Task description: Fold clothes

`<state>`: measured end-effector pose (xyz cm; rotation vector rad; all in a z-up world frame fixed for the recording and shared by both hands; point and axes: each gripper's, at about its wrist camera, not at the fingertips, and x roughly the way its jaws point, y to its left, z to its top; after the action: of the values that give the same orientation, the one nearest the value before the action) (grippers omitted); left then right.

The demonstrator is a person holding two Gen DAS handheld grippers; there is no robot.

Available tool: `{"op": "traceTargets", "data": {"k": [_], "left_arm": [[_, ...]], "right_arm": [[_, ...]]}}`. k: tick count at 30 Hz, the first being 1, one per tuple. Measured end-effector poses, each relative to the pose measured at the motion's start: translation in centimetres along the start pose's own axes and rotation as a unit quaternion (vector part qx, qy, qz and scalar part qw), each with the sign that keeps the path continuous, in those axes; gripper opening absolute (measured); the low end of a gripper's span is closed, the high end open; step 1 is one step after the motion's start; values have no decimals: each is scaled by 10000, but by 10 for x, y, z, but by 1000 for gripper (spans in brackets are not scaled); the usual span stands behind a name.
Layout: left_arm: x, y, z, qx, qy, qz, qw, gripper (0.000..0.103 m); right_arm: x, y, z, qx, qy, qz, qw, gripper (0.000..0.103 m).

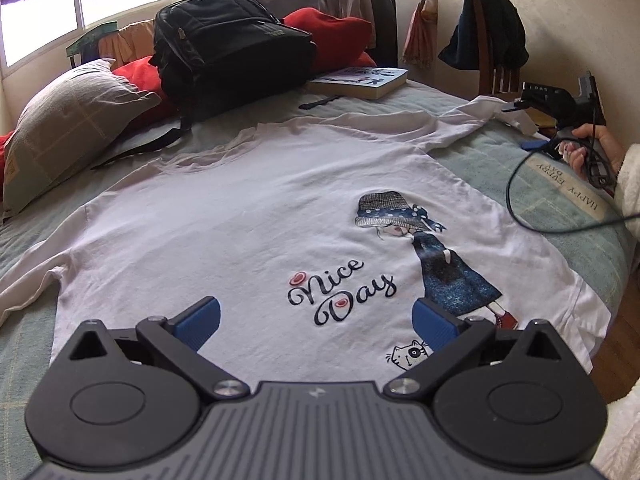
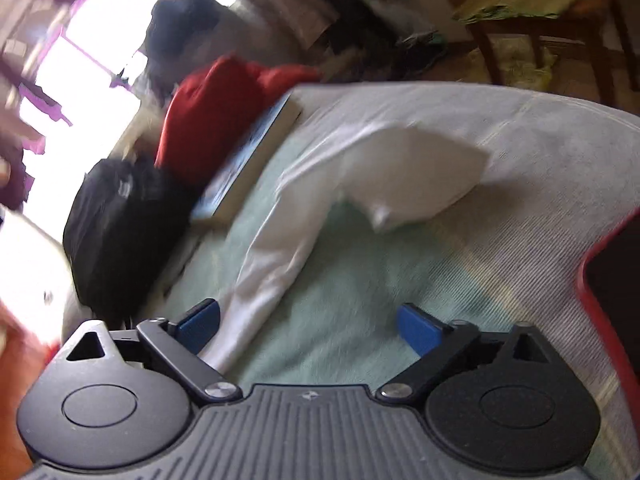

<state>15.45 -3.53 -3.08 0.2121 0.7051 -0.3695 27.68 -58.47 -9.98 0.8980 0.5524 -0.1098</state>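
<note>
White T-shirt spread flat on the bed, both tongs empty.

The left gripper point(image 1: 316, 322) hovers wide open over the T-shirt point(image 1: 248, 216) hem; the right gripper point(image 2: 308, 330) gapes beside its sleeve point(image 2: 404, 168), gripping nothing.

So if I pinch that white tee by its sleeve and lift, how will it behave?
The tee looks thin and wrinkled, so probably floppy and light. Its sleeve already lies crumpled, so expect it to drape and drag across the bedspread.
</note>
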Motion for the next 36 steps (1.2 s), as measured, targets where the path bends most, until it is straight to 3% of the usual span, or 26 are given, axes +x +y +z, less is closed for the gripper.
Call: {"op": "traceTargets", "data": {"k": [9,11,12,13,17,26,30,36], "left_arm": [[4,0,0,-49,76,91,9999,101],[3,-1,1,-38,73,92,9999,101],[3,-1,2,-33,71,92,9999,101],[3,-1,2,-27,69,92,9999,101],[0,0,4,-32,12,118,9999,101],[-7,-3,2,5,-64,125,9999,101],[-11,-7,2,35,-134,104,9999,101],[-17,-6,1,42,-188,130,9997,101]], "right_arm": [[32,-20,36,655,-629,-299,9954,69],[37,-22,38,691,-735,-497,9937,51],[38,-22,38,717,-775,-622,9925,34],[39,-23,38,743,-807,-728,9913,24],[35,-21,45,629,-776,-885,9911,18],[-33,18,67,-321,-1189,-944,9879,11],[-53,21,81,-356,-1335,-1064,9847,9],[-66,19,86,-355,-1515,-1768,9719,9]]}}
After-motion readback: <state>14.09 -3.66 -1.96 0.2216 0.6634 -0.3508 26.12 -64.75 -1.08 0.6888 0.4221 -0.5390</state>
